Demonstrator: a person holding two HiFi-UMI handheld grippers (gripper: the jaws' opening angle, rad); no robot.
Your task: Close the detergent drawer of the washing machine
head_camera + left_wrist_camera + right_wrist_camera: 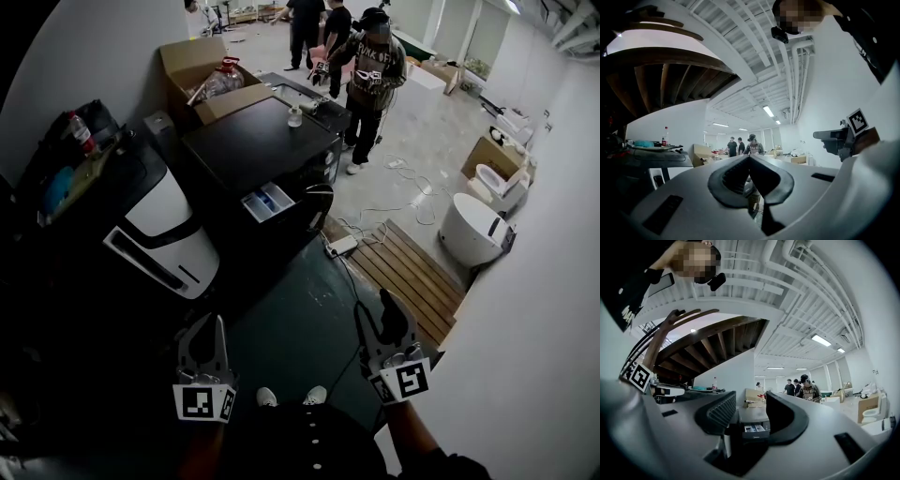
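Drawer point(267, 202) sticks out of the washer point(253, 150) front, well apart from both grippers. The left gripper point(212, 328) has its jaws together and idle; the right gripper point(375, 309) holds empty jaws apart, framing the drawer, probably because it will push it shut.

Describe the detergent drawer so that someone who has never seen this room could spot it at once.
Find the black washing machine beside the cardboard box. At the top of its front the detergent drawer juts out, open. Its pale, divided compartments stand out against the dark cabinet around it.
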